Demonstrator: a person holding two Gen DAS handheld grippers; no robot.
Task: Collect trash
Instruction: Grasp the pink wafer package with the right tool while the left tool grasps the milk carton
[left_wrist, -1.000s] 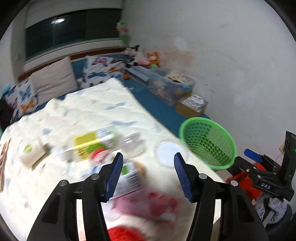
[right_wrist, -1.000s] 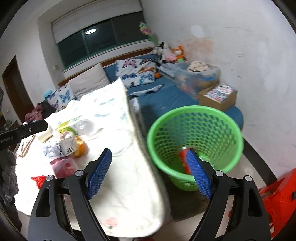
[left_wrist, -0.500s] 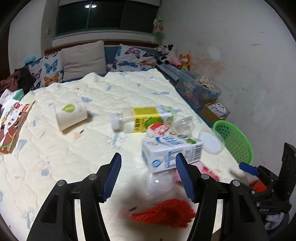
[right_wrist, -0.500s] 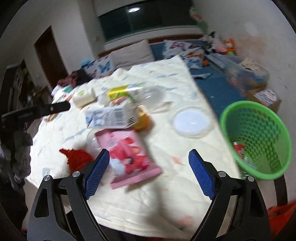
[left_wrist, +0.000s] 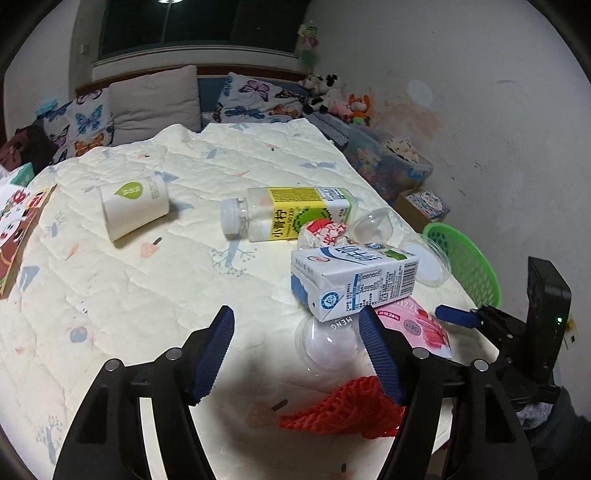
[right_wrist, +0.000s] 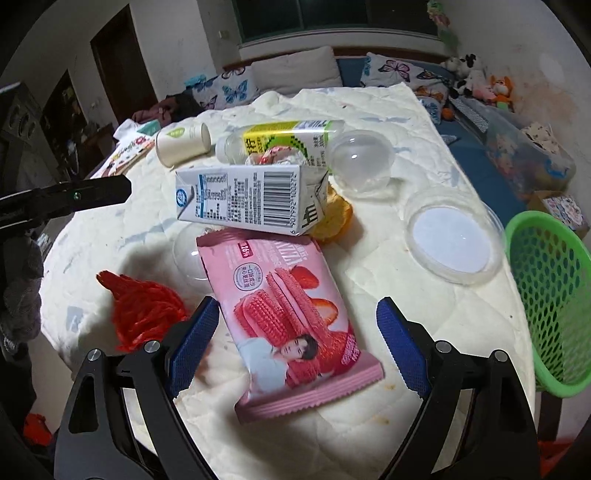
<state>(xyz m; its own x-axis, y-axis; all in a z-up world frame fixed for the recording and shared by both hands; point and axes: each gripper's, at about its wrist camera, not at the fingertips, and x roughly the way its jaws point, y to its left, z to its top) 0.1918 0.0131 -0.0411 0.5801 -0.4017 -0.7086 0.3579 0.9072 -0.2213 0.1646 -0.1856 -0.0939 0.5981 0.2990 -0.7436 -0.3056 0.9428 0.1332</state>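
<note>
On the quilt lay one milk carton (right_wrist: 251, 197), one clear plastic bottle (left_wrist: 291, 212) with a yellow label, one paper cup (left_wrist: 133, 206), one pink wafer packet (right_wrist: 284, 314), one red mesh net (right_wrist: 142, 308) and one crumpled red-and-white wrapper (left_wrist: 323, 232). There were two clear plastic domes (right_wrist: 360, 160) (left_wrist: 327, 345), one round clear lid (right_wrist: 452, 240) and one orange thing (right_wrist: 332, 218) half hidden behind the carton. One green basket (right_wrist: 546, 291) stood just off the quilt's edge, and two grippers, the left gripper (left_wrist: 295, 350) and the right gripper (right_wrist: 295, 343), each showed two blue-padded fingers set wide apart.
</note>
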